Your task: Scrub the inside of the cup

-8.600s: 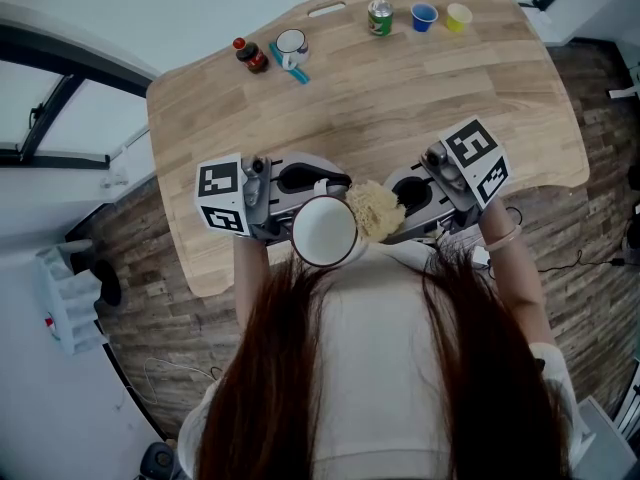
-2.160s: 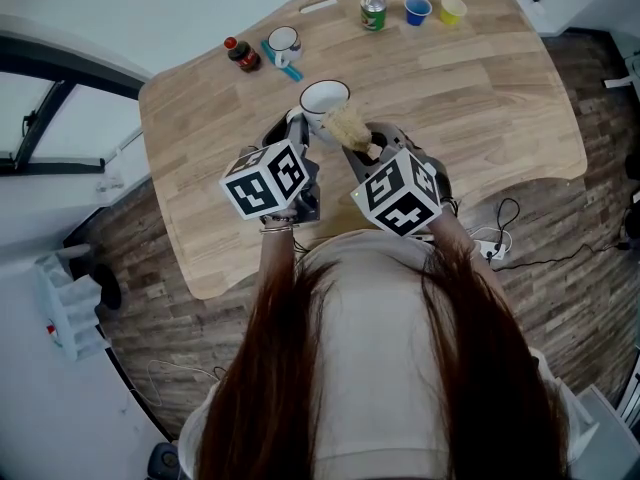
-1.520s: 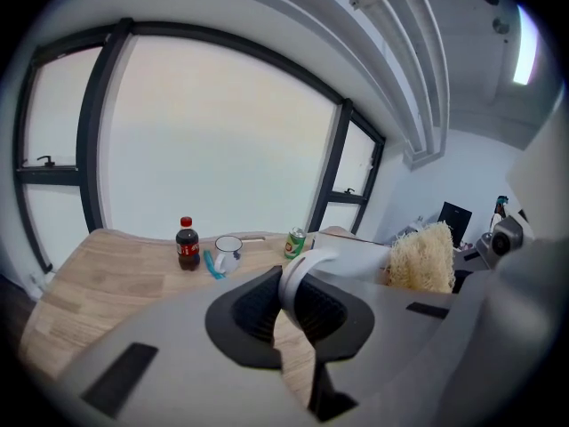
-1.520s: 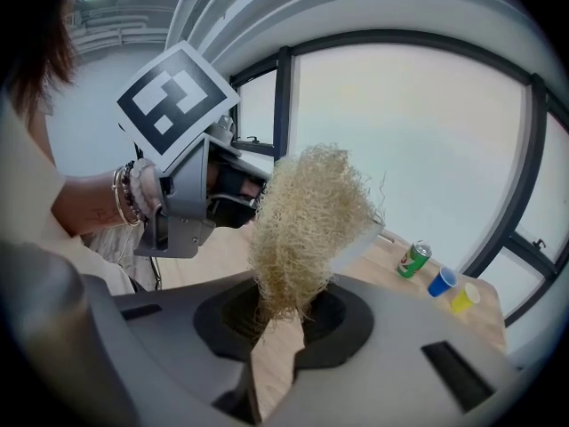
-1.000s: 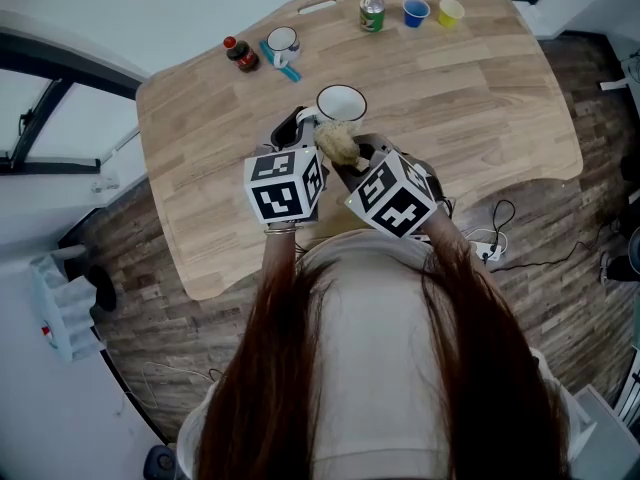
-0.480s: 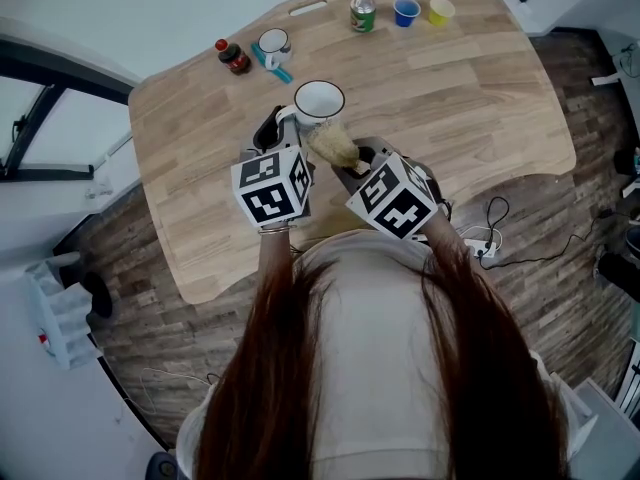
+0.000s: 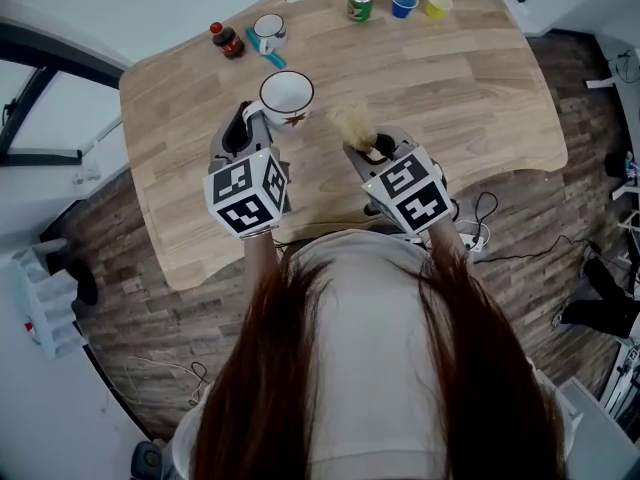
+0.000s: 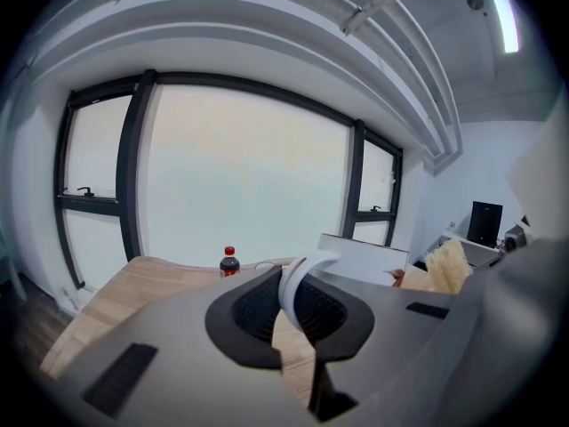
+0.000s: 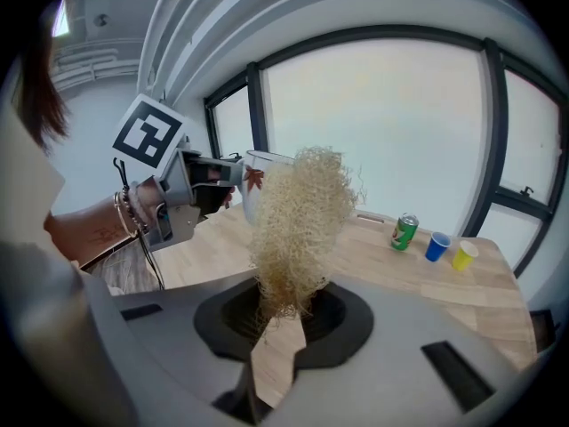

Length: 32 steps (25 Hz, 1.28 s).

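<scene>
My left gripper (image 7: 250, 126) is shut on the handle (image 8: 298, 285) of a white cup (image 7: 287, 96) and holds it upright over the wooden table (image 7: 470, 98). The cup has a red leaf print and also shows in the right gripper view (image 9: 253, 183). Between the shut jaws of my right gripper (image 7: 366, 150) is a straw-coloured loofah scrubber (image 7: 352, 125), which fills the middle of the right gripper view (image 9: 298, 225). The scrubber is outside the cup, a short way to its right. In the left gripper view the cup's wall (image 8: 369, 258) stands just beyond the jaws, and the scrubber (image 8: 447, 265) shows at the right.
At the table's far edge stand a dark bottle with a red cap (image 7: 225, 41), a second mug (image 7: 268, 33) beside a blue-handled item (image 7: 272, 59), a green can (image 7: 359, 2), a blue cup (image 7: 403, 3) and a yellow cup (image 7: 437, 4). The table's near edge is just under my grippers.
The scrubber has come away from the cup's mouth. The grippers have drawn apart, the cup going left and the scrubber right.
</scene>
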Motion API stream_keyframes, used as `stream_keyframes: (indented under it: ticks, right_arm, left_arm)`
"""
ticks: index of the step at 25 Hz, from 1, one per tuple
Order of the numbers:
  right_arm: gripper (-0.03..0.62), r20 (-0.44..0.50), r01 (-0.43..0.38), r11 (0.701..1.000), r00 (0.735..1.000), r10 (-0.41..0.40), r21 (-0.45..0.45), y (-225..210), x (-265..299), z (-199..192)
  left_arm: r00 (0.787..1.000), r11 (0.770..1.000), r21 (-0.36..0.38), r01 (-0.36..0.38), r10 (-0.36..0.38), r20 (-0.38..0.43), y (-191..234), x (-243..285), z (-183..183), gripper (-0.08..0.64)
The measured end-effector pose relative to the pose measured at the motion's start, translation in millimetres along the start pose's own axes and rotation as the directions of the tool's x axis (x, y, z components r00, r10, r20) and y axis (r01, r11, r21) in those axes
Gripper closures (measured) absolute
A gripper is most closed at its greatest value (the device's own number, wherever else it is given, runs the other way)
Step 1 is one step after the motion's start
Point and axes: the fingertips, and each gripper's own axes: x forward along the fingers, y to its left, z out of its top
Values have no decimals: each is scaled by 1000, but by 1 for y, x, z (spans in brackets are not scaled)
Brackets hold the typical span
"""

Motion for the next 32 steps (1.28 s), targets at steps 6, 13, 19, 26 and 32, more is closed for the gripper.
stream_keyframes:
  ticks: [6, 13, 19, 26, 32]
  right_arm:
    - [520, 31, 62, 996, 997, -64, 65, -17, -13, -8]
    - [520, 21, 105, 990, 994, -107, 97, -27, -25, -21]
    - [520, 6, 114, 987, 993, -116, 112, -25, -28, -33]
    - [520, -9, 131, 984, 991, -131, 122, -28, -29, -41]
    - [520, -16, 136, 984, 991, -135, 114, -32, -27, -39]
  left_arm:
    - [998, 998, -14, -57, 58, 30, 16, -27, 1, 535]
    - [994, 994, -34, -99, 101, 38, 28, -56, -4, 535]
    - [992, 992, -55, -115, 118, 40, 31, -75, -14, 535]
    - [991, 991, -73, -114, 119, 65, 32, -87, -15, 535]
    - [988, 988, -98, -119, 128, 84, 37, -90, -16, 535]
